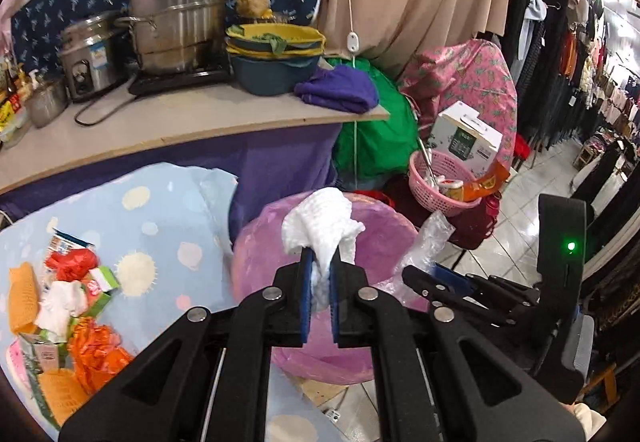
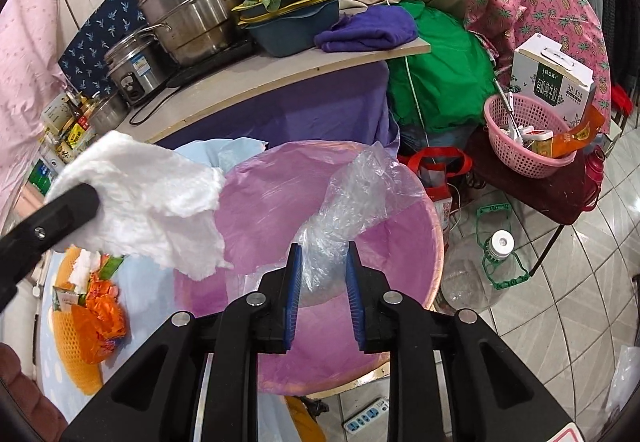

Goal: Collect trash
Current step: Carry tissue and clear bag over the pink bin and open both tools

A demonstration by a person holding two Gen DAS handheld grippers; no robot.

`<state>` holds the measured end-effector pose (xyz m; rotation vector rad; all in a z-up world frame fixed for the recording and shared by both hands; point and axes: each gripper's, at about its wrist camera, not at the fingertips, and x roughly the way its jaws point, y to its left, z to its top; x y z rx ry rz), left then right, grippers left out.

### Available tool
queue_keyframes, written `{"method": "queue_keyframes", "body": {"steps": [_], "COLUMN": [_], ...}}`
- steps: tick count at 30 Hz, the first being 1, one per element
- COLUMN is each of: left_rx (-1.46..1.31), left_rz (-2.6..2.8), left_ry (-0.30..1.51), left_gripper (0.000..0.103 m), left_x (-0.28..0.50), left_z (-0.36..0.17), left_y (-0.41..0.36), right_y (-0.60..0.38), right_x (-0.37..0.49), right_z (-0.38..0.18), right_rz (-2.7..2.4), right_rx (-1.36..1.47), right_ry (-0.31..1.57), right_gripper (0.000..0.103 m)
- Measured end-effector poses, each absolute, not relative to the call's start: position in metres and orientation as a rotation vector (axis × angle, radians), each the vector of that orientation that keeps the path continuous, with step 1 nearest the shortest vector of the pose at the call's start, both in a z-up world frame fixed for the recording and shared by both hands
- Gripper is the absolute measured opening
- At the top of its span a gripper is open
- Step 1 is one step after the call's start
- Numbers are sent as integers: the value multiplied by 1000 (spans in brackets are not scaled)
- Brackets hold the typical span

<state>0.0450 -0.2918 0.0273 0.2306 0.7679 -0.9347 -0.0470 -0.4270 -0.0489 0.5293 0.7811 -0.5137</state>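
Observation:
My left gripper is shut on a crumpled white paper towel and holds it over the bin lined with a pink bag. The towel also shows in the right wrist view, at the left above the bin. My right gripper is shut on a clear crumpled plastic bag above the bin's opening. It shows at the right in the left wrist view. More trash, red, orange, green and white scraps, lies on the dotted light-blue cloth to the left.
A shelf behind holds steel pots, basins and a purple towel. A pink basket with a milk carton box stands at the right. A clear bottle and a power strip lie on the tiled floor.

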Motion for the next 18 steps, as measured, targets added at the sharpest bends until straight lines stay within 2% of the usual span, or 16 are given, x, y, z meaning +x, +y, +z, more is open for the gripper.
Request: {"method": "queue_keyframes", "body": {"steps": [4, 5, 7, 8, 9, 12, 14, 18], "left_rx": [237, 239, 241, 234, 229, 228, 218, 209], "left_rz": [-936, -943, -946, -956, -963, -959, -954, -946], "left_ry": [786, 793, 807, 816, 819, 807, 787, 767], "left_gripper": [7, 7, 9, 9, 10, 28, 46, 56], "left_x": [50, 51, 53, 54, 55, 55, 53, 50], "left_z": [11, 7, 1, -1, -4, -7, -5, 2], "left_y": [-296, -298, -299, -299, -299, -298, -295, -289], "right_y": [-429, -429, -430, -429, -427, -425, -425, -422], "right_x": [-42, -41, -39, -37, -37, -36, -39, -45], "right_z": [-56, -58, -59, -59, -58, -55, -51, -41], "right_rz": [-516, -516, -517, -518, -524, -540, -541, -543], "right_rx": [528, 532, 531, 525, 514, 493, 500, 504], "right_ry": [791, 792, 791, 790, 787, 778, 766, 742], "right_gripper": [26, 29, 39, 50, 55, 59, 60, 61]}}
